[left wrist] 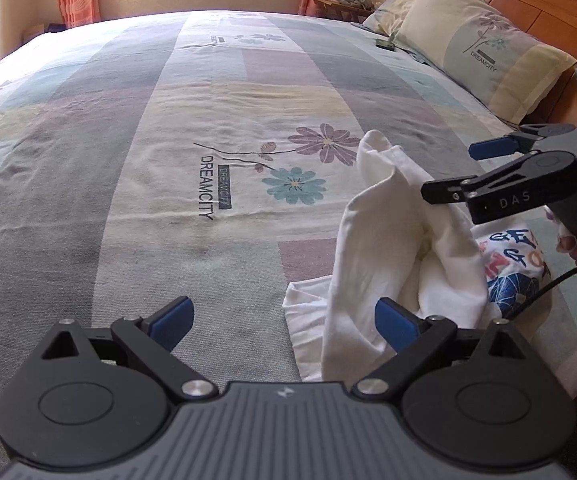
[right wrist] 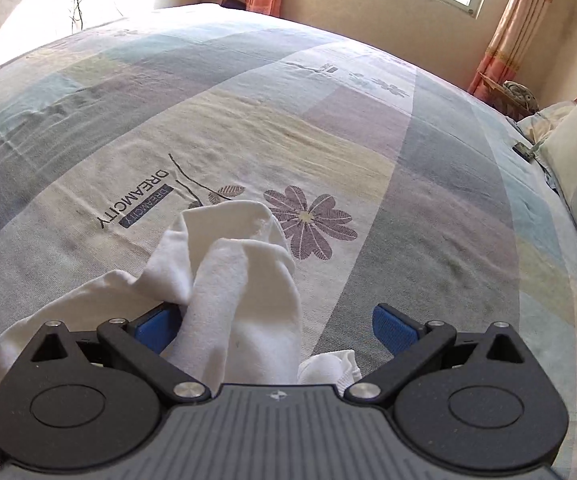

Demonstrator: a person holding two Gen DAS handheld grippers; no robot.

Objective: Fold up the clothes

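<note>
A white T-shirt (left wrist: pixel 388 248) with a colourful letter print (left wrist: pixel 516 264) lies crumpled on the bed at the right of the left wrist view. It also shows in the right wrist view (right wrist: pixel 244 288), bunched up between the jaws. My left gripper (left wrist: pixel 284 324) is open, low over the bedspread, its right finger beside the shirt's hem. My right gripper (right wrist: pixel 276 328) is open, with the cloth standing in the gap against its left finger. In the left wrist view the right gripper (left wrist: pixel 458 172) hovers just above the raised cloth.
The patterned bedspread (left wrist: pixel 168 140) covers a wide bed. Pillows (left wrist: pixel 480 44) and a wooden headboard (left wrist: pixel 560 8) lie at the far right. A small dark object (left wrist: pixel 384 44) lies near the pillows. Curtains (right wrist: pixel 516 28) and a window are beyond the bed.
</note>
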